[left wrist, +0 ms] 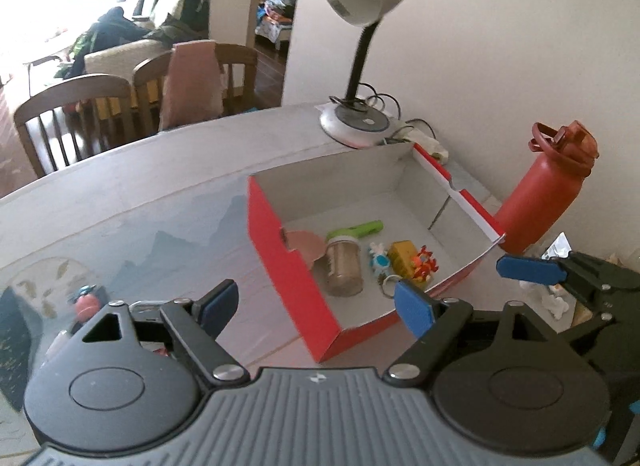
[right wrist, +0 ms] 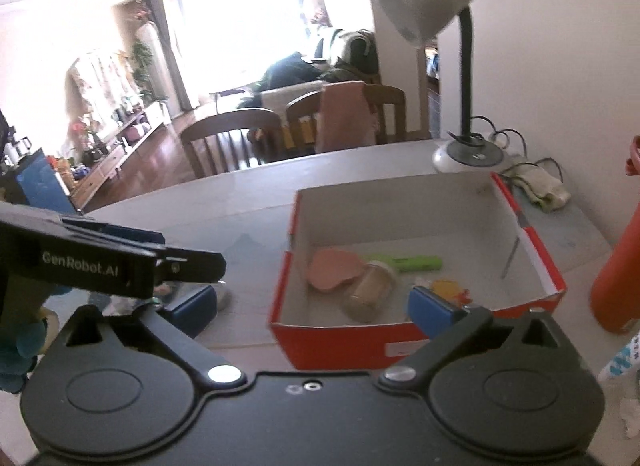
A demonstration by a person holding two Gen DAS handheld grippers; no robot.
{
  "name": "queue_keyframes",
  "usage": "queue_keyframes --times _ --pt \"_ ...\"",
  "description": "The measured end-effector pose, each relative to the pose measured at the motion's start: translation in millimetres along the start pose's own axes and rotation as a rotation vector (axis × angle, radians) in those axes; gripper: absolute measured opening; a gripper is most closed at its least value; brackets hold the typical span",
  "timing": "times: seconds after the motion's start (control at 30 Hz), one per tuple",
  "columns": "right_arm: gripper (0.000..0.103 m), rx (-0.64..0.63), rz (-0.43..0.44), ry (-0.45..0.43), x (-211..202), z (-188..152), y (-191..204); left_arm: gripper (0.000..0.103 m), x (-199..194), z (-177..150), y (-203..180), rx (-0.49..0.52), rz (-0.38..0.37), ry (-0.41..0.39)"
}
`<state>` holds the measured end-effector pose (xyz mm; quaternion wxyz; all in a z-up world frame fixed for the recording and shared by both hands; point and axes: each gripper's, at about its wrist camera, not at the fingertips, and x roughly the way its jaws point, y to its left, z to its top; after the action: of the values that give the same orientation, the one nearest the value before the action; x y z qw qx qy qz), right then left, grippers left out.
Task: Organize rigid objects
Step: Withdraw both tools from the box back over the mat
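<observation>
Grey tabletop (left wrist: pixel 168 193): red cardboard box (left wrist: pixel 280 250) collects the small items, clear plastic jar (left wrist: pixel 343 268) included; left gripper (left wrist: pixel 316 302) and right gripper (right wrist: pixel 312 306) both spread, empty

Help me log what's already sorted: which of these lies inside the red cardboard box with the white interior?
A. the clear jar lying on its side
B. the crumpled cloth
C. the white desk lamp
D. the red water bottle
A: the clear jar lies on its side on the floor of the red cardboard box, beside the green tool.
</observation>
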<state>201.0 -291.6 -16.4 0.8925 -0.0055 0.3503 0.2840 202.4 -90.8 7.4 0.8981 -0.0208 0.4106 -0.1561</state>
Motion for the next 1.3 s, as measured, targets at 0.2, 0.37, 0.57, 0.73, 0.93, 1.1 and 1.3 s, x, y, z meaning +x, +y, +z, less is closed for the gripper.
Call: queue_keyframes --times 0.2,0.37,0.57,0.73,0.93,1.1,1.3 --pt "0.102 -0.035 0.039 0.002 0 -3 27 0.086 -25 -19 23 -0.031 0.022 -0.023" --pt "0.103 -0.063 0.070 0.019 8 -6 47 0.088 -42 -36 47 -0.069 0.038 -0.043" --pt "0.103 -0.100 0.109 0.042 16 -10 72 0.090 -59 -57 76 -0.117 0.071 -0.065" --pt "0.102 -0.127 0.131 0.066 26 -11 88 0.103 -71 -75 112 -0.191 0.110 -0.086" --pt "0.102 -0.136 0.149 0.097 44 -9 102 0.103 -77 -98 158 -0.291 0.178 -0.083" --pt "0.102 -0.165 0.159 0.119 63 -8 114 0.103 -71 -119 186 -0.336 0.217 -0.054" --pt "0.101 -0.221 0.150 0.166 92 -6 129 0.103 -51 -145 195 -0.322 0.195 -0.028"
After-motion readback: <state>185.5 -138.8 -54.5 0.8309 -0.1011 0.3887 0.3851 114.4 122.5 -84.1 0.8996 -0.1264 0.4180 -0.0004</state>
